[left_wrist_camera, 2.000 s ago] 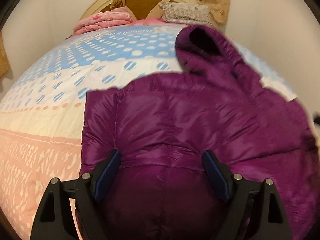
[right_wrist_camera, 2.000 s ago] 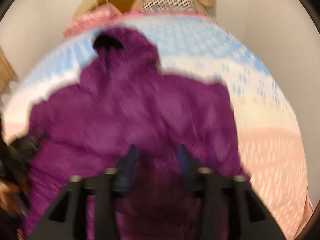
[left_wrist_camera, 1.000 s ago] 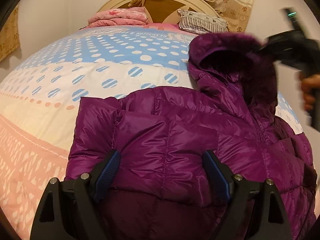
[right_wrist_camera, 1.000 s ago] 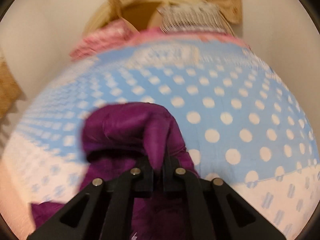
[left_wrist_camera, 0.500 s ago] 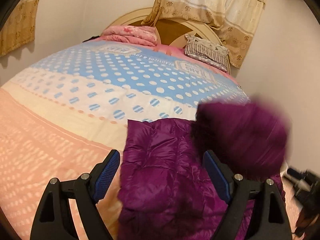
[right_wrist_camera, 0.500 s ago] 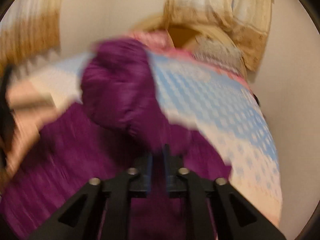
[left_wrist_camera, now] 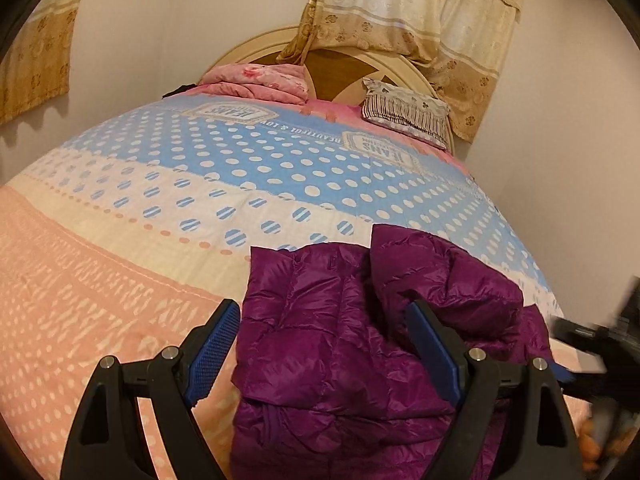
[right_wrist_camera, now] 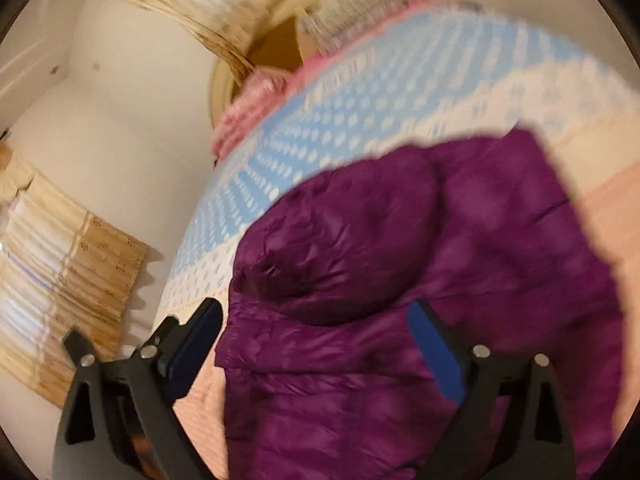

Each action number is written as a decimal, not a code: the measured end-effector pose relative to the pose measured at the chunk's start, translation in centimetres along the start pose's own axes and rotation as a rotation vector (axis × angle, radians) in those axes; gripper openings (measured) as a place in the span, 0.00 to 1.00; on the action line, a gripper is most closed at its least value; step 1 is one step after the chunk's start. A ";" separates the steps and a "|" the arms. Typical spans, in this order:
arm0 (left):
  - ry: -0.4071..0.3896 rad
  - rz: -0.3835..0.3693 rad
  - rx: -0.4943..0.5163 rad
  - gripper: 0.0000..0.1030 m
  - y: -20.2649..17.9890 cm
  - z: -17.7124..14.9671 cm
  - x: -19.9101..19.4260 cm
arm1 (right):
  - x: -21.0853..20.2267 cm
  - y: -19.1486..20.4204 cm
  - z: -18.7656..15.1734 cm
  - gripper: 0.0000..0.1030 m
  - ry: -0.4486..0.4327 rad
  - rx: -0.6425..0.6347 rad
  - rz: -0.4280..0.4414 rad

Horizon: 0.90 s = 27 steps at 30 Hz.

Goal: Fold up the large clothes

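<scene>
While my left gripper (left_wrist_camera: 320, 340) hangs over the near edge of the bed (left_wrist_camera: 120, 280), the purple puffer jacket (left_wrist_camera: 340, 360) lies just ahead of it and below, filling the gap between the two blue pads; the jaws stand wide apart and neither pad presses on the fabric, so I have hold of nothing there; on my right gripper (right_wrist_camera: 316, 340) the jaws are opening, the jacket (right_wrist_camera: 420, 300) showing between the fingers, with no pad pinching it; that view is tilted and smeared, so I cannot tell whether the pads brush the cloth. From the left wrist I see the jacket resting on the pink and cream part of the bedcover, near the foot and towards the right side; its hood (left_wrist_camera: 444, 280) is turned down onto the body, a rounded bulge on the right half; the shell is shiny, quilted and creased, with a straight folded edge on the left. At the far right edge the other gripper shows as a dark blurred shape (left_wrist_camera: 600, 344), held by a hand (left_wrist_camera: 592, 448) just beside the jacket.
</scene>
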<state>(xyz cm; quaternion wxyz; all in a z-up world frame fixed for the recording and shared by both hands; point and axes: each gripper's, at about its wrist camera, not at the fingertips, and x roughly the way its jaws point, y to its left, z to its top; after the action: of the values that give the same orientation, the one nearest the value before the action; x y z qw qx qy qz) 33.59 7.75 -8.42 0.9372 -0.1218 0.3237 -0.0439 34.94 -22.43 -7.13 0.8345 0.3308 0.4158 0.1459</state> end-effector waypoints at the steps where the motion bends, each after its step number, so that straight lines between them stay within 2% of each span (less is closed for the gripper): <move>1: -0.004 0.008 0.014 0.83 0.1 0.1 -0.2 | 1.6 0.3 0.1 0.94 0.017 0.014 -0.027; 3: -0.010 0.024 0.034 0.83 0.4 0.3 -0.5 | 5.2 0.5 0.4 0.85 0.036 0.043 -0.061; 4: -0.014 0.031 0.041 0.83 0.7 0.5 -0.6 | 6.4 0.3 0.5 0.58 0.049 0.053 -0.050; 5: -0.020 0.034 0.044 0.83 0.9 0.7 -0.7 | 8.0 0.1 0.7 0.17 0.082 0.068 -0.027; 6: -0.028 0.037 0.046 0.83 1.2 1.0 -0.7 | 9.0 -0.1 0.9 0.04 0.118 0.079 -0.015; 8: -0.037 0.039 0.046 0.83 1.5 1.6 -0.5 | 9.1 0.3 0.7 0.06 0.124 0.072 0.009; 12: -0.059 0.019 0.043 0.83 1.2 2.9 0.1 | 4.2 3.3 0.6 0.06 0.039 -0.154 0.017; 16: -0.061 0.014 0.021 0.83 0.8 3.2 1.2 | 0.2 2.9 -0.1 0.12 -0.003 -0.198 -0.053; 17: -0.057 0.002 0.005 0.83 0.8 3.1 1.4 | 0.1 2.8 -0.2 0.27 -0.002 -0.199 -0.067; 18: -0.054 -0.008 -0.007 0.83 0.8 2.9 1.4 | 0.4 2.7 -0.4 0.47 0.008 -0.188 -0.073; 19: -0.050 -0.020 -0.013 0.83 0.8 2.6 1.4 | 0.7 2.4 -0.4 0.95 0.015 -0.161 -0.082; 20: -0.045 -0.022 -0.011 0.83 0.7 2.4 1.3 | 1.2 2.0 -0.3 0.99 0.003 -0.116 -0.081; 21: -0.039 -0.017 -0.004 0.83 0.7 2.3 1.3 | 1.8 1.3 -0.1 1.00 -0.037 -0.044 -0.037; 23: -0.029 0.004 0.013 0.83 0.8 2.0 1.2 | 3.0 -0.2 0.3 1.00 -0.029 0.037 0.008; 27: -0.026 0.021 0.003 0.83 1.7 1.9 0.8 | 8.5 -0.8 1.9 1.00 0.004 0.185 0.029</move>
<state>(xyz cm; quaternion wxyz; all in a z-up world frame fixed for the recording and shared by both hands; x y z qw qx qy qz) 35.41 9.63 -7.87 0.9420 -0.1175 0.3126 -0.0328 41.59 -19.45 -11.96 0.7974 0.4120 0.4243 0.1199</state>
